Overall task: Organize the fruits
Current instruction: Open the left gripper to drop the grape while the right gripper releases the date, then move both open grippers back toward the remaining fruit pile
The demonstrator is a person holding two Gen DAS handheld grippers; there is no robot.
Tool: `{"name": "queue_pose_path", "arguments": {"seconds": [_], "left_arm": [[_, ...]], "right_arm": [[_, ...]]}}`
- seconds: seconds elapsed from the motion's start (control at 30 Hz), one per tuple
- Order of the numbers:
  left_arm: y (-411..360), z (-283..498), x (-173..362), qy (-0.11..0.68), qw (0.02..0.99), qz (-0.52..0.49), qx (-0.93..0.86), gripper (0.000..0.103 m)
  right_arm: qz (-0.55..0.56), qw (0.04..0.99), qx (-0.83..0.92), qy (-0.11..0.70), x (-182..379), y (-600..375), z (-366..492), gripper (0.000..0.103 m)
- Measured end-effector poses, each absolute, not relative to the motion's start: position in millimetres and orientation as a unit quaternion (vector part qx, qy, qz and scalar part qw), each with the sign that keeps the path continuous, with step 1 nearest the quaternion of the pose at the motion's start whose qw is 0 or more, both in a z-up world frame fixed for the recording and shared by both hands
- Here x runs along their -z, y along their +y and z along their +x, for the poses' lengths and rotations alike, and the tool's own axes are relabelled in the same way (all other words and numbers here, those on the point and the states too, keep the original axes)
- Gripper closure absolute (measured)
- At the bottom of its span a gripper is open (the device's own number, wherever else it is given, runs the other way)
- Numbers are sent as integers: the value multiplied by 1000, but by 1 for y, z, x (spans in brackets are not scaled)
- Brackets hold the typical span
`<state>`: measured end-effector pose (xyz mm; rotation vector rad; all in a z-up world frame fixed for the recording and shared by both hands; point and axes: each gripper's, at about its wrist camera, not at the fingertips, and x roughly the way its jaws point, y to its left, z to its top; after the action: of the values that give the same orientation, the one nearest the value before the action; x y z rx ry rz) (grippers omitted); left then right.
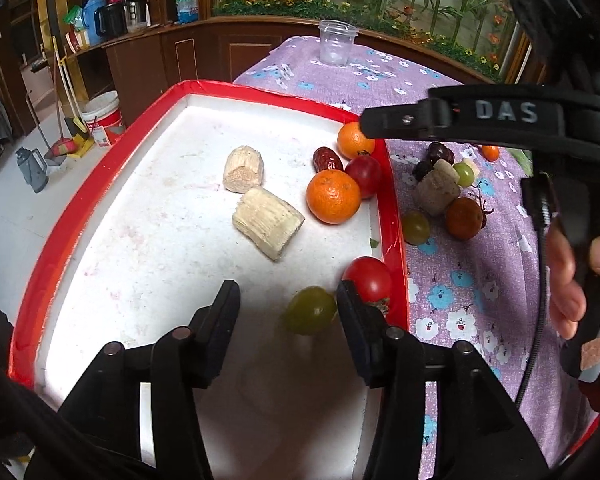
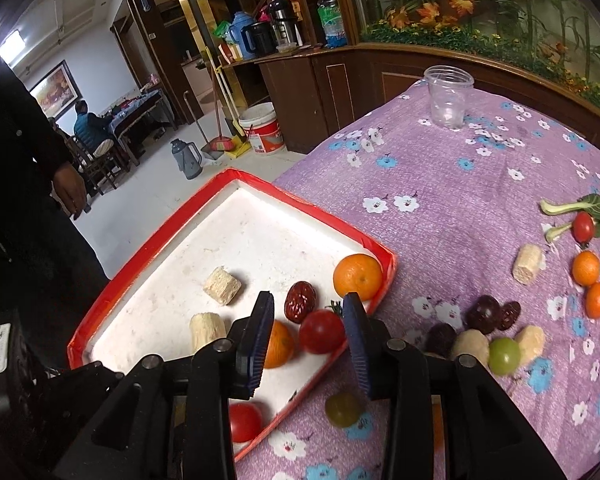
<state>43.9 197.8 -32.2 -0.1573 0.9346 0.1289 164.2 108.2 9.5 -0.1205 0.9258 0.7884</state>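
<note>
Left tool [image 1: 288,300] open over the near corner of the red-rimmed tray [image 1: 100,184], fingers spread wide, nothing gripped; green grape [image 1: 310,310] blurred between them, just off the right-hand finger, apparently dropping or rolling. Right tool [image 2: 308,320] also open and empty, hovering above the tray's edge.

Risks from here:
- grape rolling on into the tomato [image 1: 370,280] by the rim, or being nudged by a finger on withdrawal
- low tray wall; round fruit bumped hard could hop out onto the purple floral cloth [image 2: 440,200]
- crowding of both tools over the same corner, likely to collide

Already in the tray: 2 mandarins [image 1: 333,196], a second tomato [image 1: 364,174], a red date [image 1: 326,159], 2 pale fibrous cane pieces [image 1: 268,222]. Left out on the worktop cloth: another green grape [image 2: 503,355], dark dates [image 2: 485,314], 2 small mandarins [image 2: 586,267], a cherry tomato [image 2: 583,226], cane pieces, leafy greens [image 2: 592,204]. Fruit looks smooth, firm, prone to roll; cane rough and stable
</note>
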Motion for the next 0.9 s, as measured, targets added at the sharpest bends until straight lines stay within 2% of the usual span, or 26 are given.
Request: {"name": "queue_pose_path", "arguments": {"seconds": [0.17, 0.27, 0.37, 0.9], "left_arm": [[193, 39, 25, 440, 893, -65, -65, 48], [188, 37, 20, 435, 896, -59, -65, 48], [183, 34, 16, 431, 899, -50, -64, 48], [156, 26, -1, 411, 909, -40, -49, 45]], "right_arm": [[-46, 822, -372, 430, -15, 94, 156, 62], [-43, 823, -371, 428, -18, 85, 150, 61], [-39, 825, -370, 425, -21, 76, 145, 56], [-13, 840, -341, 422, -26, 9, 130, 52]]}}
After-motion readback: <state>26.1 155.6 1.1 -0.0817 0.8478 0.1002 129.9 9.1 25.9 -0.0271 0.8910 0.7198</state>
